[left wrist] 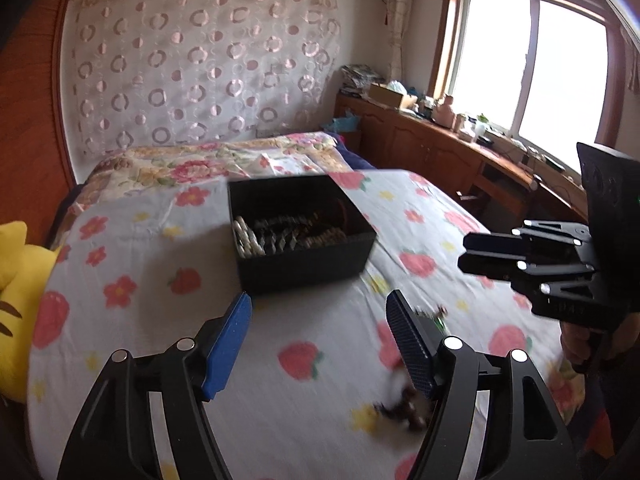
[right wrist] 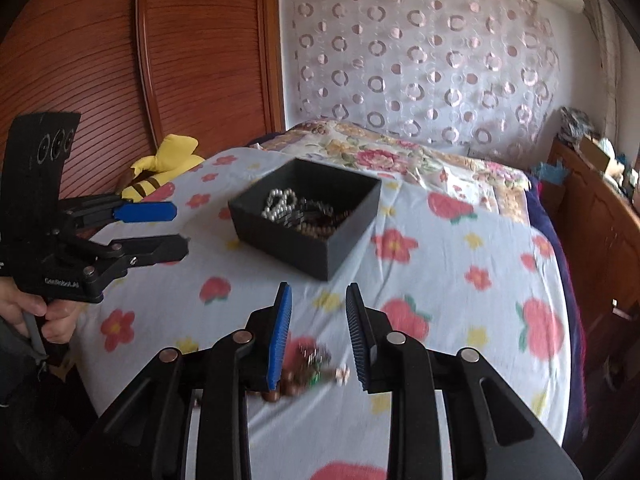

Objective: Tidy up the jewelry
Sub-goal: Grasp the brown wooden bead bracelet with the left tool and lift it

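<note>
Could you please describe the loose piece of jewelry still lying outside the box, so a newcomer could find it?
On the flower-printed bedsheet, nearer than the black rectangular box, lies a small brown-beaded bracelet with green bits. It alone lies outside the box.

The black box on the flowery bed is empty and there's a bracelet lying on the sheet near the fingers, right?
Not quite. The black box is not empty: the right wrist view shows a string of white pearls and darker bead strands inside it. The rest holds: the box sits on the flowery sheet, and a beaded bracelet lies on the sheet between the right gripper's open fingers.
</note>
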`<state>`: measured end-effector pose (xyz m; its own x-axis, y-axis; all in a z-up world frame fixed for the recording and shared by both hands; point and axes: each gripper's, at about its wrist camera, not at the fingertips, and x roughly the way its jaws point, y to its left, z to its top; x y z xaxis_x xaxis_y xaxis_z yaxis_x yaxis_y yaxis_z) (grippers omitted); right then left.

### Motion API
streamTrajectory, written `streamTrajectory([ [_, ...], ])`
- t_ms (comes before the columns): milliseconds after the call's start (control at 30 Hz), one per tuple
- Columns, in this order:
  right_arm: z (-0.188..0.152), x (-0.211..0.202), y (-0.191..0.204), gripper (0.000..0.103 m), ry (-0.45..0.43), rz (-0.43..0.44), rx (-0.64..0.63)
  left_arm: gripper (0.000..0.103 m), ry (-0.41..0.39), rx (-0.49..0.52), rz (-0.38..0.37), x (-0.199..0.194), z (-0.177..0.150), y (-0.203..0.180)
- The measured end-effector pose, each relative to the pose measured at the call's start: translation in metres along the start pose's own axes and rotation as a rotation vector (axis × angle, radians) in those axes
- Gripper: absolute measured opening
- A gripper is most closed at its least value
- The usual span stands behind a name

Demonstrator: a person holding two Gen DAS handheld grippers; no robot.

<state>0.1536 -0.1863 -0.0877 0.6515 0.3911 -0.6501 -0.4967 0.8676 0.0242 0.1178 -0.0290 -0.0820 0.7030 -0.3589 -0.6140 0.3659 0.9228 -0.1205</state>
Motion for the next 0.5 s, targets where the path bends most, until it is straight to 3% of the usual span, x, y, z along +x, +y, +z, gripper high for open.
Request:
streamTrajectory([
  [267,-0.044,0.001,-0.007,0.031,0.058,-0.016,0.051,0.066,0.069,0.042,-0.048,0.003,-0.035,-0.026],
  [500,-0.068,0.002,-0.007,0.031,0.087,-0.026,0.066,0.039,0.125,0.065,-0.113,0.016,-0.044,-0.043],
])
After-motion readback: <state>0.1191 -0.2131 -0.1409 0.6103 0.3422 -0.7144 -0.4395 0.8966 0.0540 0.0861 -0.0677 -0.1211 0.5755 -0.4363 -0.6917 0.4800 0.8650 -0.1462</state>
